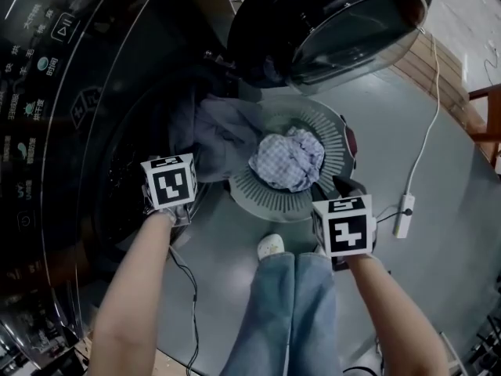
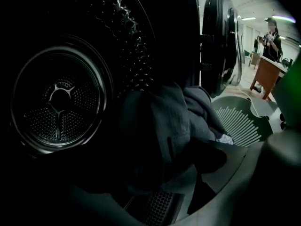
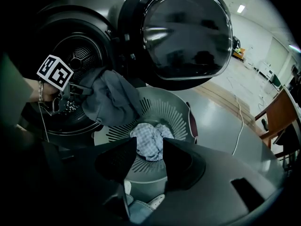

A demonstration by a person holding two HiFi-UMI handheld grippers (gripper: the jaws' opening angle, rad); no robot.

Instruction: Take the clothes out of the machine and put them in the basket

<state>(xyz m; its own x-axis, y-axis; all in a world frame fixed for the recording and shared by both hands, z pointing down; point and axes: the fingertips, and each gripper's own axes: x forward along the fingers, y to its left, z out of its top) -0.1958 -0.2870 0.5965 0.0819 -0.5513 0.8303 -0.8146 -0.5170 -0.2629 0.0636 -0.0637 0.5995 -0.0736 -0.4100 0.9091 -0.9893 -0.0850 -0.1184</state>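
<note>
Closest up you've got the person's jeans [image 1: 282, 312] and one white sneaker [image 1: 271, 246], planted on the grey floor [image 1: 438, 210] right at the near rim of the basket [image 1: 258, 198]. Both forearms reach out past them, each with a marker-cube gripper.

The right gripper [image 3: 149, 142] hangs over the basket's near right edge, pointing steeply down. Its jaws are partly open with nothing in them. What you see through the gap is the checked cloth [image 1: 288, 159], bunched up in the middle of the basket floor and not touching the jaws.

The left gripper [image 3: 75, 89] is at the mouth of the drum [image 2: 59, 98]. It's dark in there, but the jaws look clamped on the grey garment [image 1: 223, 135], which is bunched right at the tips. That garment is halfway out: one end at the lip of the drum opening, the rest draped over the basket's far left rim, just beside the checked cloth.

The machine door [image 1: 344, 22] is swung wide open above the far side of the basket. A white cable with an inline switch [image 1: 405, 214] lies on the floor to the right.
</note>
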